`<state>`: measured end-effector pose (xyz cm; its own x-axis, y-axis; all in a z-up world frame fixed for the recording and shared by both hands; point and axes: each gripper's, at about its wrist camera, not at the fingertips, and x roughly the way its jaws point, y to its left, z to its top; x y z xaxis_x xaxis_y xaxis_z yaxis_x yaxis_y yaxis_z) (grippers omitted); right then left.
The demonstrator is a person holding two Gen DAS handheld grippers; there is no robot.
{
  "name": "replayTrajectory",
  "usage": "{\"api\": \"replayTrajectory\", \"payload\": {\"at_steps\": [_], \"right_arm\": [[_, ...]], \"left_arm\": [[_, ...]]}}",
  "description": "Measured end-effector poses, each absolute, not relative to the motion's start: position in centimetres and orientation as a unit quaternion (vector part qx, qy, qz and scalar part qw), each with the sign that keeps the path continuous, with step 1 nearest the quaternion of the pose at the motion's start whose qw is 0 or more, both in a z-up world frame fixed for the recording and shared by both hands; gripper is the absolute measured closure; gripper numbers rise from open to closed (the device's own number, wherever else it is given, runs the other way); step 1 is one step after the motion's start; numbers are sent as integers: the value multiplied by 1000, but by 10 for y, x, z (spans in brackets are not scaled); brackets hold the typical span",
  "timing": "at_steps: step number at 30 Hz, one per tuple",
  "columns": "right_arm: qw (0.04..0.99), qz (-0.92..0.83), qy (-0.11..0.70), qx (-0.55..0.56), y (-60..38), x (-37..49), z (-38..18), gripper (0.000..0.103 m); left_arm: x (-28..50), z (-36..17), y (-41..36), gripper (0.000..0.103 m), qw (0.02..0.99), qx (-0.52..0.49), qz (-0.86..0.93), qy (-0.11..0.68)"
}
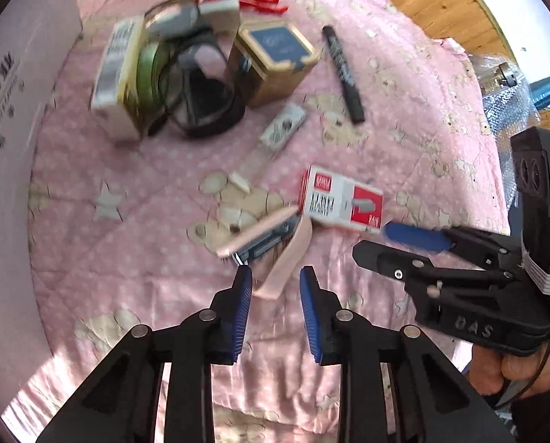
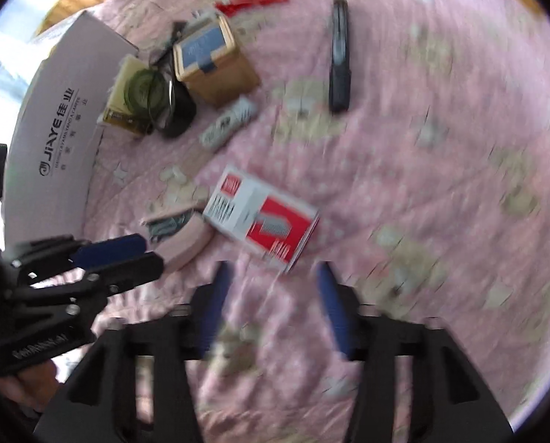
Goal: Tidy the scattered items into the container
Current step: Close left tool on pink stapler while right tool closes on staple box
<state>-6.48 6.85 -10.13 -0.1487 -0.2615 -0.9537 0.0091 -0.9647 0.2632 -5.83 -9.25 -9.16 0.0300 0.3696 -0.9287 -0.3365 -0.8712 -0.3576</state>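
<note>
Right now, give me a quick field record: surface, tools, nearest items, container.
surface: pink quilt
left tool: open, nothing held, just short of the pink stapler
right tool: open, nothing held, near the red-and-white staple box
other items: black marker, gold tin
container: white box, at the quilt's edge

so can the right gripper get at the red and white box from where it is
Probably yes: the right gripper is open, and the red and white box lies flat on the blanket just ahead of its fingertips with nothing between.
</note>
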Motion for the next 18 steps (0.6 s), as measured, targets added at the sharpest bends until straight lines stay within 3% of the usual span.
{"api": "replayTrajectory", "payload": {"at_steps": [4, 6, 10, 14, 18], "right_arm": [[112, -767, -23, 631, 56, -78, -100, 40], [128, -764, 2, 633, 50, -83, -106, 40], [142, -758, 26, 636, 40, -87, -118, 40], [109, -758, -12, 643, 50, -90, -116, 52], [71, -746, -108, 653, 71, -88, -116, 54]], "left_arm": [[-61, -92, -95, 70, 256, -670, 696, -12], [-61, -94, -89, 62, 264, -667, 697, -10], [-64, -98, -79, 61, 265, -660, 703, -3], [-69, -106, -83, 61, 240, -667, 706, -3], [-72, -116, -93, 59, 225, -683, 694, -30]]}}
